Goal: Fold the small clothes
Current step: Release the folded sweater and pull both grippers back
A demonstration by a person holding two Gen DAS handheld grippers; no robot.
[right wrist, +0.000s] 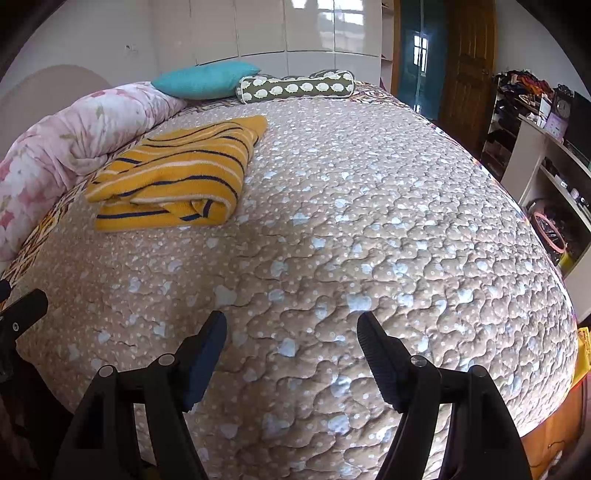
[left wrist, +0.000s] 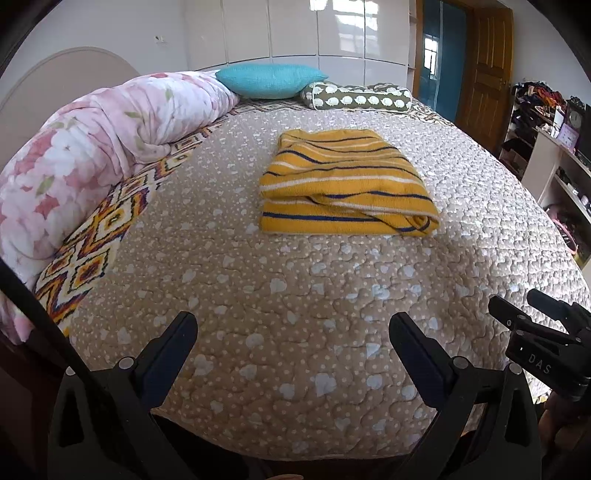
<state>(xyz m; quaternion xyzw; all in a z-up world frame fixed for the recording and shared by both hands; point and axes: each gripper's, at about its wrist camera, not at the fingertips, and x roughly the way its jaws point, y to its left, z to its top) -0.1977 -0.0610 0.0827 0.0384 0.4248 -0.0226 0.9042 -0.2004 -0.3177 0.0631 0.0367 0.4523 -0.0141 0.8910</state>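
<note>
Sweater [left wrist: 347, 184] on bed [left wrist: 295, 295], pillows [left wrist: 271, 79] behind.

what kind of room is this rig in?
A home bedroom, most likely. A bed with a quilted cover fills both views, with a rolled floral duvet and a teal pillow at its far side, and white wardrobe doors behind.

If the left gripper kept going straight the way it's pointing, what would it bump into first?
Probably just the bedspread. The left gripper is open and tilted down at bare quilt. The folded yellow sweater lies farther up the bed, seemingly beyond that line, though depth is hard to judge.
</note>
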